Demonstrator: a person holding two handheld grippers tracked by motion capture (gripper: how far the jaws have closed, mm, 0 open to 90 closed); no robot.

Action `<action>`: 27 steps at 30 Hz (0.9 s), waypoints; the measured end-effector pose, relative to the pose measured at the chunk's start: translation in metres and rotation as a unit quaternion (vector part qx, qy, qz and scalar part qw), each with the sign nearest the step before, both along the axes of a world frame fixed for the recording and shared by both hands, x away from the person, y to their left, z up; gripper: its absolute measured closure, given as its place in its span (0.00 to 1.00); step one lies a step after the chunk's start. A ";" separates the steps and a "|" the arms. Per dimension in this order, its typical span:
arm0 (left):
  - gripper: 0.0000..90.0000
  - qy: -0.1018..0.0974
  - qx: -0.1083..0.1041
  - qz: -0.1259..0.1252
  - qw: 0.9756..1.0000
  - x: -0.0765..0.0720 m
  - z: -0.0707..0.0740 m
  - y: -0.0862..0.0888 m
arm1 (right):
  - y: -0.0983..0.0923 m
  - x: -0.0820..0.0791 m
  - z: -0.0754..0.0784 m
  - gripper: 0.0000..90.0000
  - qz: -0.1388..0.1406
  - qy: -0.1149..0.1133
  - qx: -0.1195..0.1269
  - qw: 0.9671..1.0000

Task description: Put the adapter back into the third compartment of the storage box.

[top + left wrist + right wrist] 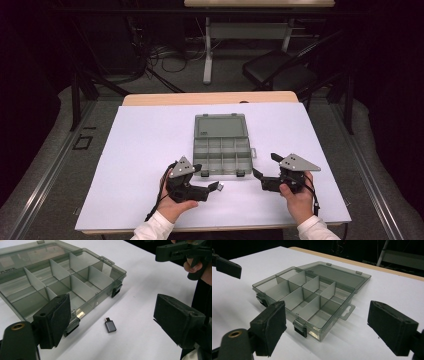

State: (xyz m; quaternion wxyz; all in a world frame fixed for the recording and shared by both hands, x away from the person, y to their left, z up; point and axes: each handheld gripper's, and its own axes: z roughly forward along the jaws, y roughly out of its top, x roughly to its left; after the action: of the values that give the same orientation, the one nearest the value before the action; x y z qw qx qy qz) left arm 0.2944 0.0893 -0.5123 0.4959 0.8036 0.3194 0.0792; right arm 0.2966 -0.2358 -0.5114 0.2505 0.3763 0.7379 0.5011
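Grey metal marks the small adapter plug [110, 326], which lies flat on the white table sheet [140, 150], just in front of the organiser's near wall and apart from it. The left gripper [110, 320] hovers over it with its jaws spread wide to either side of the plug and nothing between them, a stance that looks set for coming down and pinching it. To the right stands the smoky translucent plastic organiser box [222, 154], its lid [220, 125] thrown back flat on the sheet so every divided compartment lies open from above; the cells look empty. Further right, the right gripper [264, 172] waits near the box's right front corner, jaws likewise wide apart and holding nothing, probably ready to steady the box.
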 end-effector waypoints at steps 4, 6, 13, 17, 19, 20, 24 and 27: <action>0.17 -0.006 0.016 -0.001 1.000 -0.002 -0.002 -0.005 | 0.001 0.000 -0.001 0.17 0.003 0.002 -0.005 1.000; 0.18 -0.008 0.023 0.000 1.000 -0.003 -0.004 -0.009 | 0.001 0.001 -0.001 0.17 0.002 0.001 -0.006 1.000; 0.43 -0.004 0.041 0.002 0.999 -0.007 -0.013 -0.020 | 0.002 0.002 -0.002 0.17 0.005 0.007 -0.006 1.000; 0.51 0.007 0.063 0.008 0.998 -0.008 -0.018 -0.027 | 0.003 0.001 -0.002 0.17 0.006 0.006 -0.006 1.000; 0.53 0.017 0.066 0.016 0.998 -0.008 -0.019 -0.032 | 0.003 0.001 -0.001 0.17 0.008 0.006 -0.006 1.000; 0.54 0.017 0.066 0.016 0.998 -0.008 -0.019 -0.032 | 0.003 0.001 -0.001 0.17 0.008 0.006 -0.006 1.000; 0.59 0.017 0.075 0.038 0.996 -0.006 -0.023 -0.038 | 0.004 0.001 -0.002 0.17 0.007 0.006 -0.008 1.000; 0.64 0.021 0.073 0.048 0.996 -0.004 -0.028 -0.041 | 0.004 0.002 -0.002 0.17 0.007 0.007 -0.009 1.000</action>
State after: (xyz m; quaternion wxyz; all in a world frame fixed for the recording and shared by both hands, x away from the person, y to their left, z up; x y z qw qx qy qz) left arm 0.2903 0.0479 -0.5405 0.4251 0.8226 0.3615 0.1092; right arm 0.2983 -0.2322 -0.5136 0.2449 0.3721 0.7469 0.4937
